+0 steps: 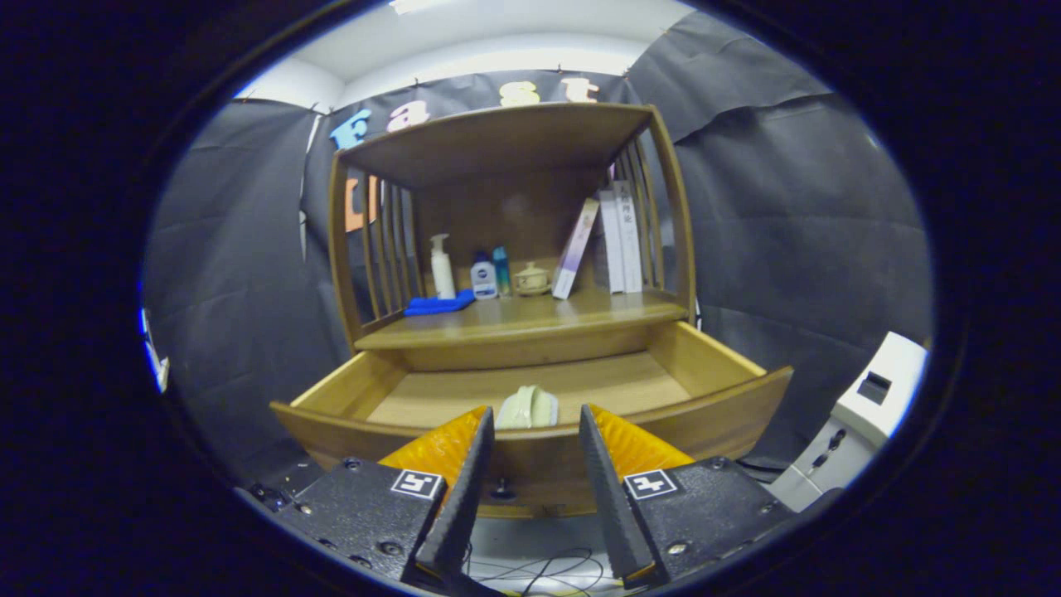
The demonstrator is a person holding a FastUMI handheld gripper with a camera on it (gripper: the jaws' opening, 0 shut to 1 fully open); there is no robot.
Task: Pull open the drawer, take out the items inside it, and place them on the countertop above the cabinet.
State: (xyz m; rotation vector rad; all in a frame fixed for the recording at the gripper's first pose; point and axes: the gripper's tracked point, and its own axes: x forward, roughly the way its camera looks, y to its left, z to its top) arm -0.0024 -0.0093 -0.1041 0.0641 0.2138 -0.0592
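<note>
Drawer is already pulled out; the pale folded item sits just beyond the gripper, whose jaws are spread and empty. It should dip over the front panel, centre, then pinch.

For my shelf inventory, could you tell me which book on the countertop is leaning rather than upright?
The purple-tinted book nearest the small ceramic pot; the white books stand upright.
</note>
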